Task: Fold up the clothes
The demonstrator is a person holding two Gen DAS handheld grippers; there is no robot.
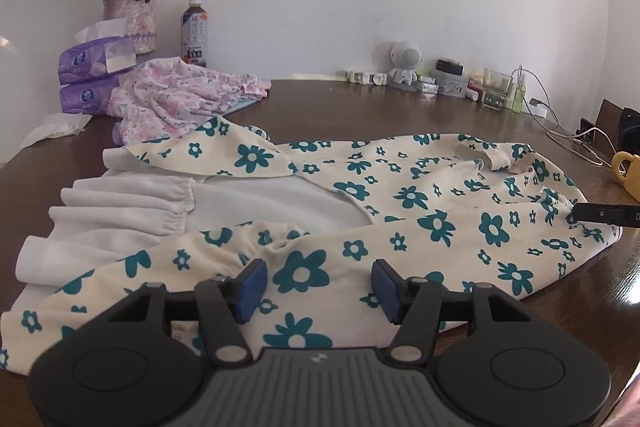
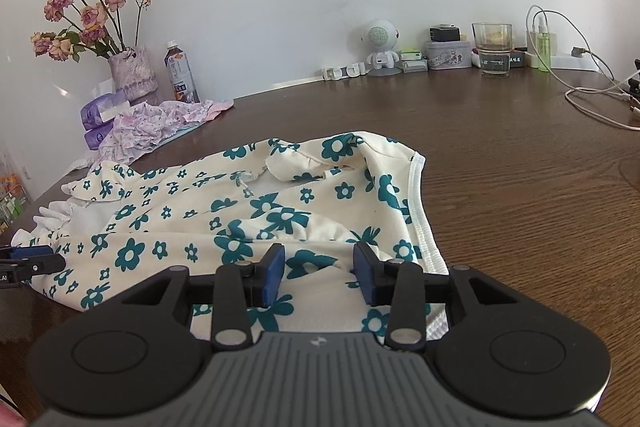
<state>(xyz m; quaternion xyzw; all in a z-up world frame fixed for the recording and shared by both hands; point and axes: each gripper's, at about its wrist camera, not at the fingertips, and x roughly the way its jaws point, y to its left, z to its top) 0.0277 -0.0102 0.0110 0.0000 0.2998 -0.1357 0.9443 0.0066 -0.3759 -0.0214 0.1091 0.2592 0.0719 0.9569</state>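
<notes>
Brown wooden counter point(image 2: 520, 187) against white wall, vase point(image 1: 130, 19) at far left. Floral garment point(image 1: 400, 195) spread flat, well nearer than vase, white lining turned up at one end. Likely soft, light, limp; best pinched at hem or edge. Left tool point(image 1: 318, 285) low over near edge, jaws apart, holding nothing. Right tool point(image 2: 320, 277) likewise released, low over ribbed hem.

Cream garment point(image 1: 400, 195) with teal flowers, spread rumpled, white lining exposed
</notes>
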